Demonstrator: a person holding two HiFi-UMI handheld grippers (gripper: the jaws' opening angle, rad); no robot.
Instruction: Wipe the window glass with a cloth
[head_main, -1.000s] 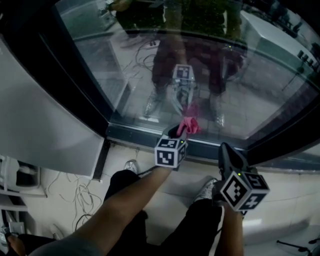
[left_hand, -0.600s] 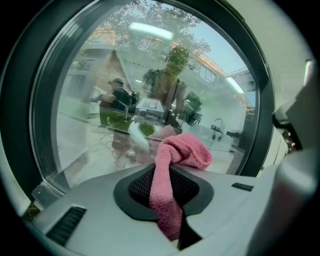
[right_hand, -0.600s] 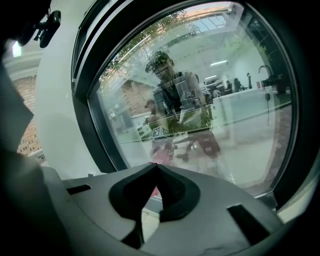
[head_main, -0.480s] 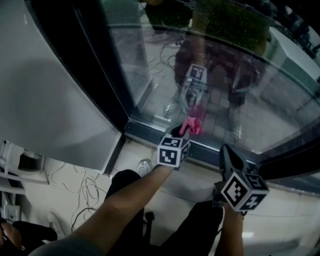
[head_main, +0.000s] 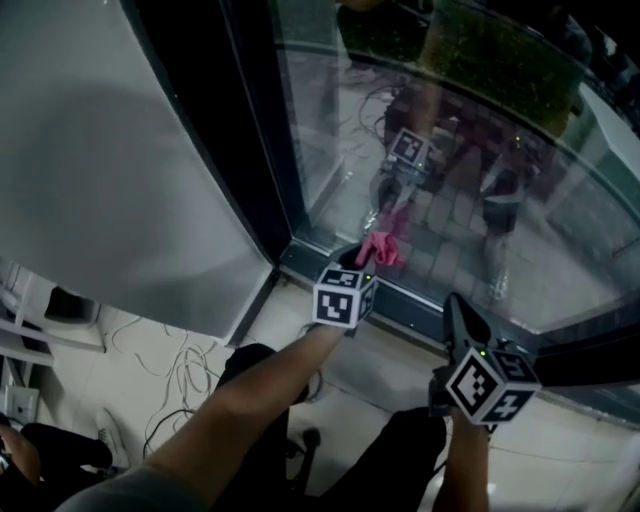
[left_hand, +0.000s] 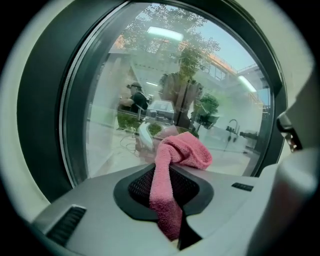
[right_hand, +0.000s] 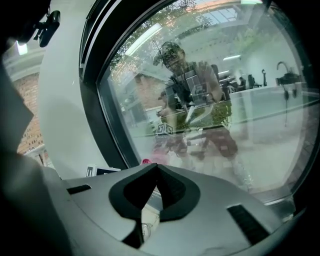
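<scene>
A pink cloth (head_main: 380, 247) is pinched in my left gripper (head_main: 362, 262), which is shut on it. The cloth's bunched end presses against the bottom corner of the window glass (head_main: 470, 150), near the dark frame (head_main: 250, 130). In the left gripper view the pink cloth (left_hand: 172, 170) runs up between the jaws and folds over at the window glass (left_hand: 150, 90). My right gripper (head_main: 455, 315) hangs lower right, away from the glass, jaws together with nothing in them. In the right gripper view the right gripper (right_hand: 152, 187) faces the window glass (right_hand: 210, 90), which reflects the person.
A grey wall panel (head_main: 110, 180) stands left of the frame. The dark sill (head_main: 420, 300) runs along the bottom of the pane. Cables (head_main: 170, 370) lie on the tiled floor beside the person's legs. A shelf unit (head_main: 25, 340) is at far left.
The head view has swung right and closer to the pane's left corner. The left gripper with the cloth stays at the bottom edge of the glass; the right gripper has barely moved.
</scene>
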